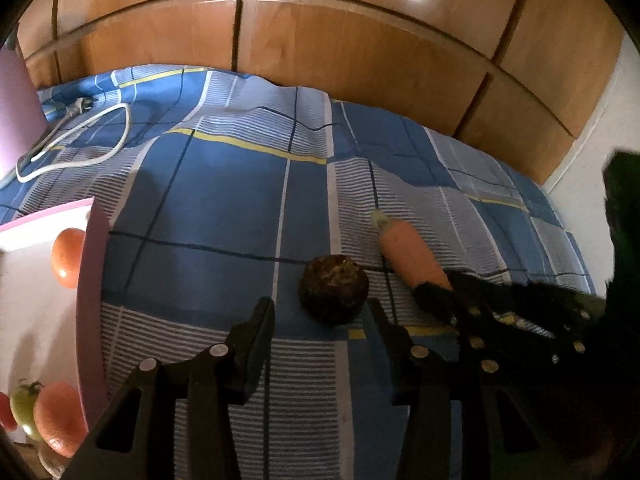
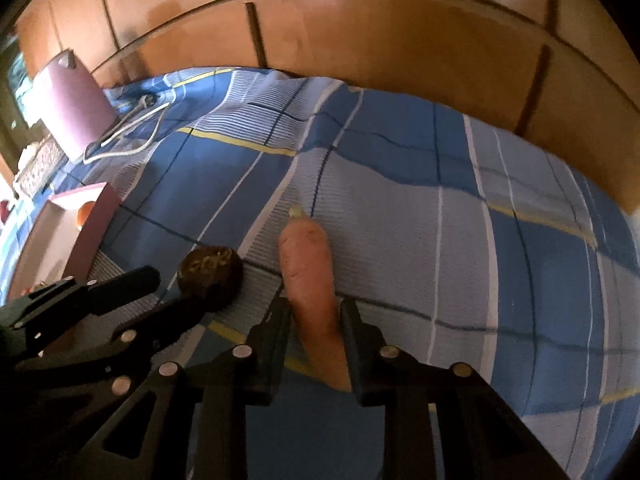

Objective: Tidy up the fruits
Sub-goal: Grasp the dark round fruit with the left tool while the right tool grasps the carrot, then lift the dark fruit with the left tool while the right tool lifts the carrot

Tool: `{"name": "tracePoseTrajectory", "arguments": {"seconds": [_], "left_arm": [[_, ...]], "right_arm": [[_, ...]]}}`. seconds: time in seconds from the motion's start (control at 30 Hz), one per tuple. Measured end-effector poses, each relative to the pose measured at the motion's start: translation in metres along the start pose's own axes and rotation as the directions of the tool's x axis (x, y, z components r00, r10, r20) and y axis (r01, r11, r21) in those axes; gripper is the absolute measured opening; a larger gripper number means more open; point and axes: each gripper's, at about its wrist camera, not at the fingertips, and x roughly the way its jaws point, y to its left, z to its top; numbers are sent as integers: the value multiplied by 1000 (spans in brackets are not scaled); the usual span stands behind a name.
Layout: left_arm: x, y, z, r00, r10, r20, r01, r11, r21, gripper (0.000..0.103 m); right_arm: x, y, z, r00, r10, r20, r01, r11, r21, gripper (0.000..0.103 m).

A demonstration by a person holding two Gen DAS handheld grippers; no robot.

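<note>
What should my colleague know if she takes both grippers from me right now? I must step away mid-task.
Left gripper: open, empty, fingers either side of the dark brown round fruit on the blue checked bedsheet, not closed on it.
Right gripper: fingers straddle the long orange carrot, which lies on the sheet; whether they clamp it is unclear.
Done: round orange fruits and a green tomato already sit in the pink-rimmed white box at the left.
Left: move the brown fruit and the carrot to the box.
</note>
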Motion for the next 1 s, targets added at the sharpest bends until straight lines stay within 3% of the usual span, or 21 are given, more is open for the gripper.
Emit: {"name": "tracePoseTrajectory", "arguments": {"seconds": [0.3,0.4,0.5,0.67,0.8,1.0], "left_arm": [[11,-7,12,1000,-5,15,5,1000,29,56],[20,-7,14,1000,-6,5,6,999,36,54],[28,-5,13,999,-37,-15,38,999,35,42],[25,-6,9,999,-49,1,49,998,48,41],[16,-8,2,1000,-28,6,27,997,71,41],[-6,-5,-20,1000,29,2,-29,998,55,41]], "right_arm": [[-15,-10,-18,1000,-14,5,13,995,102,26],[-16,-11,-21,1000,1,12,-2,993,114,26],[-16,-15,-21,1000,21,14,-22,991,133,30],[-12,-19,-18,999,35,16,-37,990,133,32],[-13,-15,-17,999,38,26,-40,993,110,26],[-22,-15,-22,999,34,22,-36,992,124,25]]}}
